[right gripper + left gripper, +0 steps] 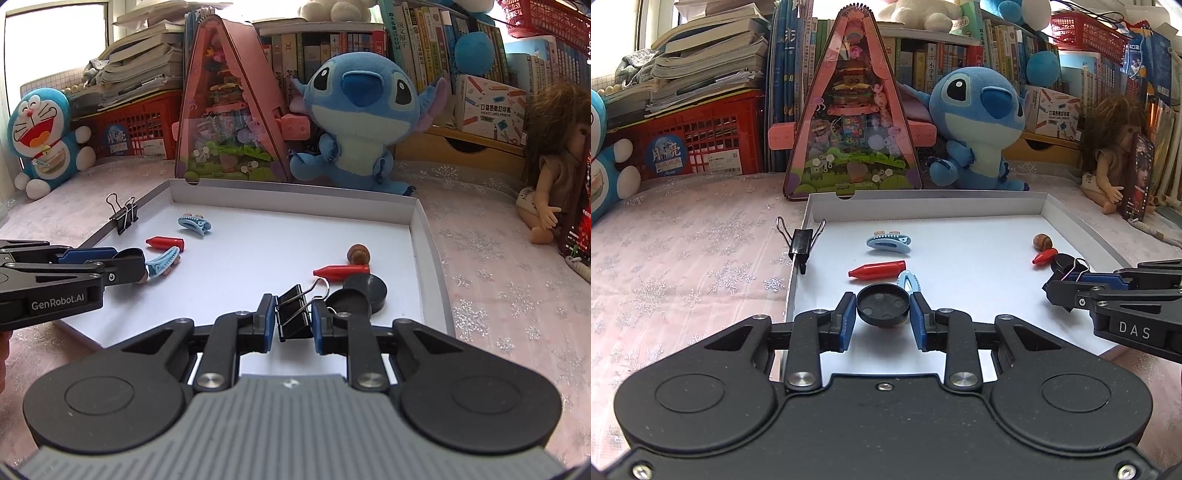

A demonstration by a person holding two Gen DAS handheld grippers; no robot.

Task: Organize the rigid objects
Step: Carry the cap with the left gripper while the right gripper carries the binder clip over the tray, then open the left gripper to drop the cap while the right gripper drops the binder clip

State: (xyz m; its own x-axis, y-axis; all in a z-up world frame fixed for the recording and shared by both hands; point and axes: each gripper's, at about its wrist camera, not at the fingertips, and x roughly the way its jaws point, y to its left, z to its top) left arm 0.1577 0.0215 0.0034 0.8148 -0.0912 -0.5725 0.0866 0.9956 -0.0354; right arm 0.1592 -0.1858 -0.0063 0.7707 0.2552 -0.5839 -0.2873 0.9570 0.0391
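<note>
- The left gripper (882, 312) had its fingers closed on a black disc (882, 304), held over the near part of the white tray (960, 206).
- The right gripper (294, 319) had its fingers clamped on a black binder clip (293, 314), its wire handles pointing toward 1 o'clock.
- From the left wrist view, a blue hair clip (909, 281) lay just beyond the disc at 1 o'clock, a red cap (877, 270) at 12 o'clock, and a second blue hair clip (888, 242) farther back.
- Another binder clip (801, 240) sat clamped on the tray's left rim, at 10 o'clock from the disc.
- From the right wrist view, two more black discs (365, 290) lay just beside the held clip at 2 o'clock, one leaning on the other.
- A second red cap (341, 272) lay just beyond those discs, with a brown nut-like piece (358, 254) behind it.
- The left gripper entered the right wrist view at 9 o'clock, its tips next to the near hair clip.
- The tray lay on a bench (498, 266) covered with a pink snowflake cloth.
- Behind the tray stood a pink triangular box (851, 122) at 12 o'clock and a blue plush (360, 110) beside it.
- A doll (554, 177) sat at 3 o'clock; a round-headed blue plush (46, 136) at 10 o'clock.
- Books and red crates lined the back.
</note>
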